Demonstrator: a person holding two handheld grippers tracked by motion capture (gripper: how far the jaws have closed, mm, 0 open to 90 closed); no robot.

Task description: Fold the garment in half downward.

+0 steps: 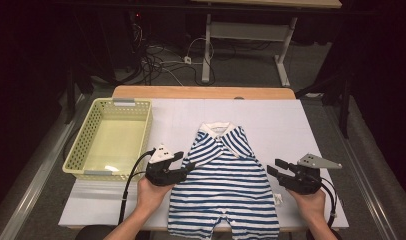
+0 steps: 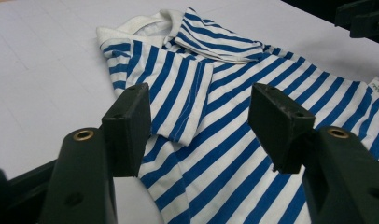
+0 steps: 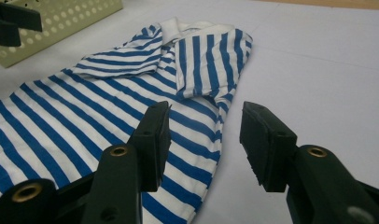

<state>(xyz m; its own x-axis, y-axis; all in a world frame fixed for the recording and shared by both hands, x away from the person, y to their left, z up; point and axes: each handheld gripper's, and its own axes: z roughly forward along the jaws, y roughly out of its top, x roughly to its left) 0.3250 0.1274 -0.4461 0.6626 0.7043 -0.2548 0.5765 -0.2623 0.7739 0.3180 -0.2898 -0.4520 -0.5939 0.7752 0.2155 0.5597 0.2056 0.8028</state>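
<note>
A blue and white striped baby romper point(image 1: 225, 185) lies flat on the white table point(image 1: 286, 125), its white collar at the far end and both short sleeves folded in over the chest. My left gripper point(image 1: 185, 162) hovers at the garment's left edge, by the folded left sleeve point(image 2: 178, 93), jaws open with nothing pinched. My right gripper point(image 1: 272, 166) is just off the right edge of the romper point(image 3: 108, 112), jaws apart over the side hem and bare table, holding nothing. The romper point(image 2: 253, 154) runs under and between the left jaws.
A pale yellow perforated basket point(image 1: 111, 137) stands empty at the table's left, close to my left gripper. A wooden strip runs along the table's far edge point(image 1: 203, 92). Cables and desk legs are on the floor beyond. The right side of the table is bare.
</note>
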